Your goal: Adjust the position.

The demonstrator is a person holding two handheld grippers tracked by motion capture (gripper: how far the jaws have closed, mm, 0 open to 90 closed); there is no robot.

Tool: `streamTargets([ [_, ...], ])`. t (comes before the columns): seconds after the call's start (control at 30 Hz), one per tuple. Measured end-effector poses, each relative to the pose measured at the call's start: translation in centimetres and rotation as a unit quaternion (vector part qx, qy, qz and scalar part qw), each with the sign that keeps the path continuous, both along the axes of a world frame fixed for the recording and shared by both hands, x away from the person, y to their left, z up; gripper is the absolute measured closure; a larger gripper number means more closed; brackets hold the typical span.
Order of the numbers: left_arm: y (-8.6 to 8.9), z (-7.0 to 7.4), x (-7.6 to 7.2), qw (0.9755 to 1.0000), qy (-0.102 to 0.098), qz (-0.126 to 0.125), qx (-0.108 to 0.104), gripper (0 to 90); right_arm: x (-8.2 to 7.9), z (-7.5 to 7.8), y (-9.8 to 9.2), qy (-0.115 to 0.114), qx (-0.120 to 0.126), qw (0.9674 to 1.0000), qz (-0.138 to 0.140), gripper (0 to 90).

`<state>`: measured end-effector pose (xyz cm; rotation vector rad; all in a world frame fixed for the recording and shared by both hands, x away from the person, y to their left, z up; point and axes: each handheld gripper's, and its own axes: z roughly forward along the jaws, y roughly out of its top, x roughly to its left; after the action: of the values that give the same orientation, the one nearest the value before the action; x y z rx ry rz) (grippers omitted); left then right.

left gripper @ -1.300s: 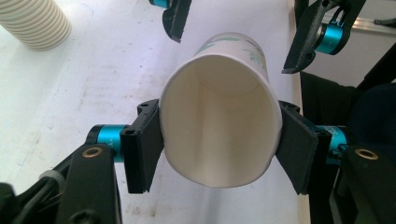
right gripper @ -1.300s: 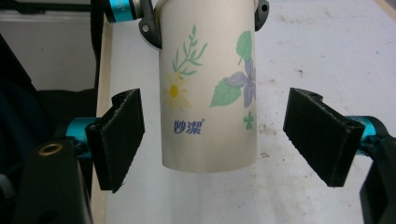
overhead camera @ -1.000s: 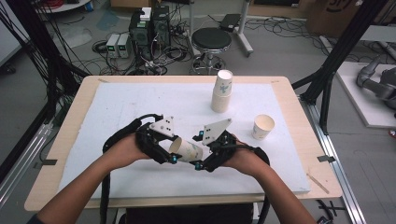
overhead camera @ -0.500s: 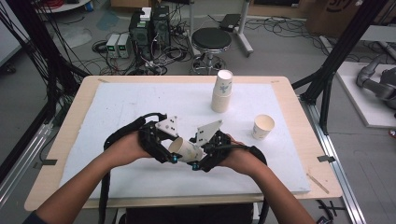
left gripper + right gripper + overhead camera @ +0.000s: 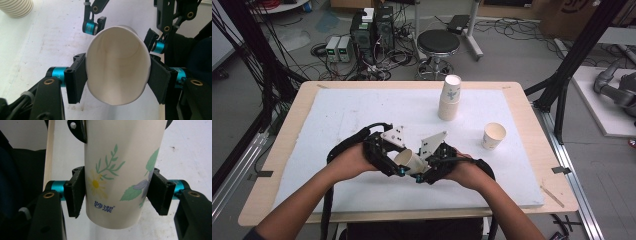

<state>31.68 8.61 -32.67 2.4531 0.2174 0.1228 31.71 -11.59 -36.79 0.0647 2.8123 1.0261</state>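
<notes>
Both grippers are on the same paper cup (image 5: 411, 161), held off the table (image 5: 337, 110) near the middle of its near edge.

Left gripper (image 5: 393, 165): pads clamped on the cup near its rim, one each side. In the left gripper view the cup's open mouth (image 5: 117, 63) faces the camera, squeezed slightly oval; inside plain white.

Right gripper (image 5: 426, 175): jaws have just been closing, cup between them, pads now pressed on the wall near the base end. In the right gripper view the cup (image 5: 122, 175) shows a printed yellow daisy, green sprigs and leaves, a purple flower, and blue Chinese characters "妙洁" with a small ® mark.

Cup lies roughly level, mouth toward the left gripper, base toward the right gripper.

Elsewhere on the table: stack of same-style cups (image 5: 450, 97) upright near the middle of the far edge; print on the top cup too small to read. A single cup (image 5: 494, 136) upright toward the right edge, well apart from the stack.
</notes>
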Motion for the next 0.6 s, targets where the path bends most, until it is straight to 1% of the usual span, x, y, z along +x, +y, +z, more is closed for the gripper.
streamTargets([
  [0.1,0.0,-0.2,0.0,1.0000,0.003,0.002,-0.005,35.2,0.0,-0.1,0.0,0.003,-0.002,1.0000,-0.004,38.5],
  [0.13,0.0,-0.3,0.0,0.9999,0.003,0.005,-0.012,34.3,0.0,-0.2,0.0,0.005,-0.003,1.0000,-0.005,38.4],
  [0.17,0.1,-0.4,0.1,0.9999,0.000,0.000,-0.015,32.9,0.0,-0.2,-0.1,0.006,-0.002,1.0000,-0.005,38.4],
  [0.23,0.3,-0.6,0.0,0.9993,-0.015,-0.013,-0.032,27.9,0.1,-0.1,-0.2,0.007,0.001,1.0000,-0.007,38.2],
  [0.27,0.4,-0.6,0.0,0.9989,-0.020,-0.015,-0.039,21.5,0.1,-0.1,-0.3,0.008,0.002,0.9999,-0.007,38.2],
  [0.3,0.5,-0.7,-0.1,0.9985,-0.023,-0.009,-0.049,18.7,0.0,0.0,-0.5,0.010,0.004,0.9999,-0.008,38.2],
  [0.4,1.2,-0.8,0.1,0.9970,-0.024,0.003,-0.073,17.9,0.1,0.0,-1.0,0.008,0.008,0.9999,-0.013,38.1],
  [0.5,2.1,-0.9,0.1,0.9948,-0.018,0.013,-0.100,17.7,0.1,0.1,-1.8,0.005,0.013,0.9997,-0.022,37.9],
  [0.53,2.5,-1.1,0.1,0.9931,-0.017,0.019,-0.114,17.7,0.1,0.1,-2.0,0.006,0.016,0.9996,-0.023,37.8],
  [0.6,3.2,-1.4,0.1,0.9904,-0.011,0.031,-0.134,17.9,0.1,-0.1,-2.7,0.008,0.021,0.9993,-0.030,37.7],
])
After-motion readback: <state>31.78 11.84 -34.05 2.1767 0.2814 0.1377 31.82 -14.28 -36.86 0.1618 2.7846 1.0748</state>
